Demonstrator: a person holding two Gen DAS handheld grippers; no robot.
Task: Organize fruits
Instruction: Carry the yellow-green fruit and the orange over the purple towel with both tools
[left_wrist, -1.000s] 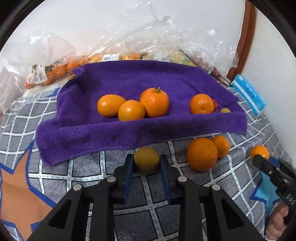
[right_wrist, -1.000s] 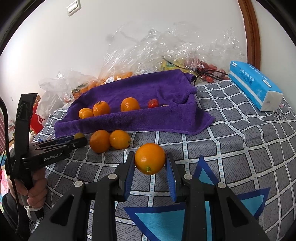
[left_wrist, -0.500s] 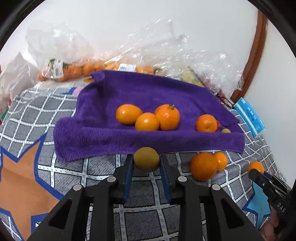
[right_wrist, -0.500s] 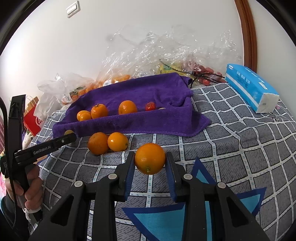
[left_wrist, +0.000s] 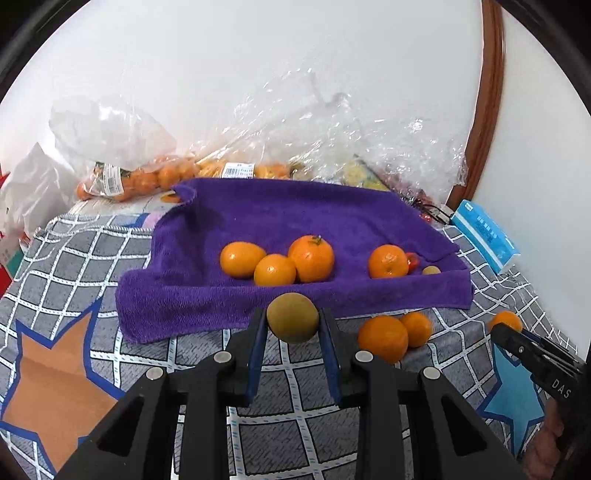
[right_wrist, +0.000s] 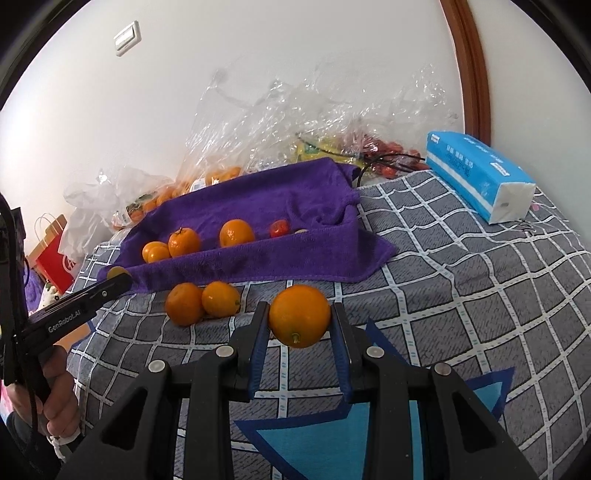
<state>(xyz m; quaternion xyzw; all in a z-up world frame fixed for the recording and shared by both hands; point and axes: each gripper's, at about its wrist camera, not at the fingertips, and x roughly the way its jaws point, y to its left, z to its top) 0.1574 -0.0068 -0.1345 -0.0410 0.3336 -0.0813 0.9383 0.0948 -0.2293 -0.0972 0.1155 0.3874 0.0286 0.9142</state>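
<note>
My left gripper (left_wrist: 293, 319) is shut on a small yellow-green fruit (left_wrist: 293, 317), held above the grey checked cover just in front of the purple towel (left_wrist: 258, 218). My right gripper (right_wrist: 299, 317) is shut on an orange (right_wrist: 299, 315), lifted off the cover to the right of the towel's front edge (right_wrist: 258, 266). On the towel lie several oranges (left_wrist: 310, 258), a small red fruit (left_wrist: 413, 260) and a small pale fruit (left_wrist: 430, 270). Two loose oranges (left_wrist: 384, 338) rest on the cover by the towel's front edge. In the right wrist view the left gripper (right_wrist: 120, 278) shows at the left.
Clear plastic bags (left_wrist: 332, 147) with more fruit are piled behind the towel against the white wall. A blue tissue pack (right_wrist: 480, 181) lies at the right on the cover. A red paper bag (right_wrist: 55, 254) stands at the far left. A person's hand (right_wrist: 55, 391) grips the left tool.
The left gripper rose and tilted up with the yellow-green fruit, so the towel and bags sit lower in its view. The right gripper with its orange stayed nearly in place.
</note>
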